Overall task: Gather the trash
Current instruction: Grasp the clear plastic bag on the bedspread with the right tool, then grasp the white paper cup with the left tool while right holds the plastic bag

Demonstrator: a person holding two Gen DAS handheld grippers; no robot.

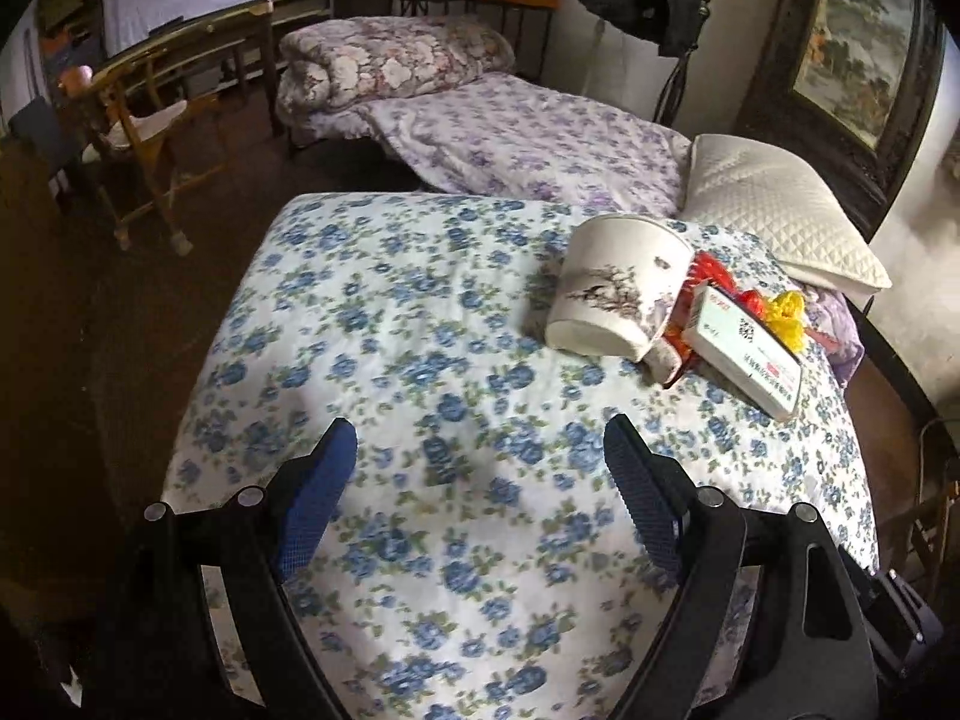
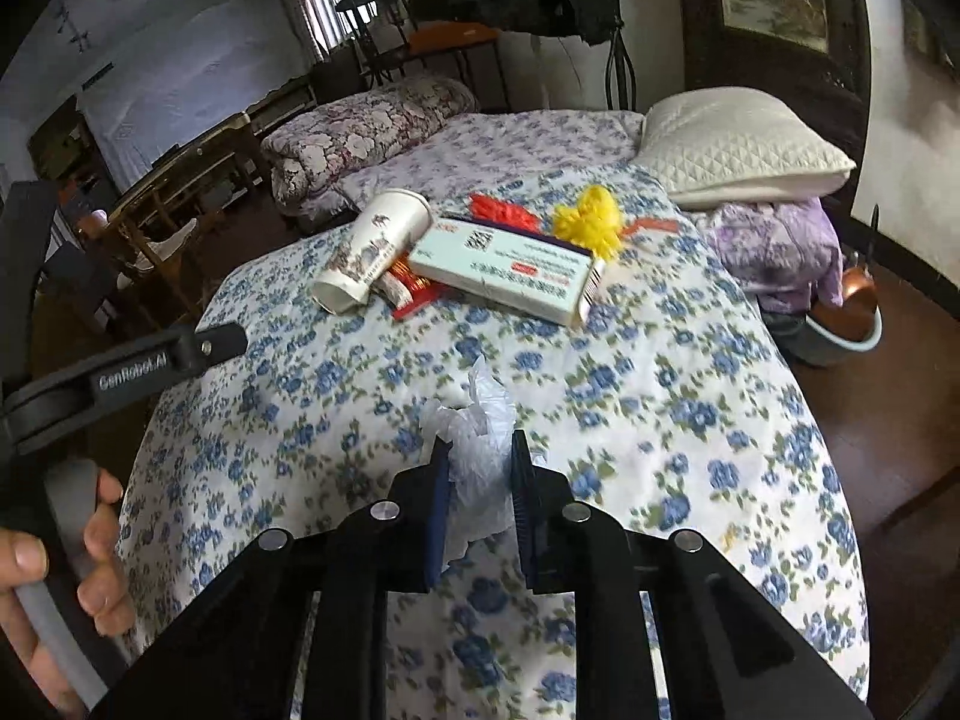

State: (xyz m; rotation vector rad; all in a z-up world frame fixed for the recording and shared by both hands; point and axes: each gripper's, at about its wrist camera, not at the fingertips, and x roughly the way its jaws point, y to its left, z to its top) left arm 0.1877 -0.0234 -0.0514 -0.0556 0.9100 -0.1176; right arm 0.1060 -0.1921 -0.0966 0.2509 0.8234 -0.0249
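A tipped paper cup [image 1: 618, 294] [image 2: 375, 249], a white box with a QR code [image 1: 747, 354] [image 2: 510, 273], red wrappers [image 2: 504, 210] and a yellow crumpled piece [image 1: 786, 312] [image 2: 591, 225] lie together on the blue-flowered bedspread [image 1: 420, 360] [image 2: 660, 390]. My left gripper [image 1: 480, 450] is open and empty above the bedspread, well short of the pile. My right gripper [image 2: 480, 456] is shut on a clear crumpled plastic bag [image 2: 477, 426], held just over the bedspread, in front of the pile.
A white quilted pillow [image 1: 780, 210] [image 2: 744, 150] lies beyond the pile. A folded floral quilt [image 1: 384, 57] sits at the far end. Wooden chairs [image 1: 144, 138] stand left of the bed. A basin with a copper pot [image 2: 846, 312] is on the floor at right.
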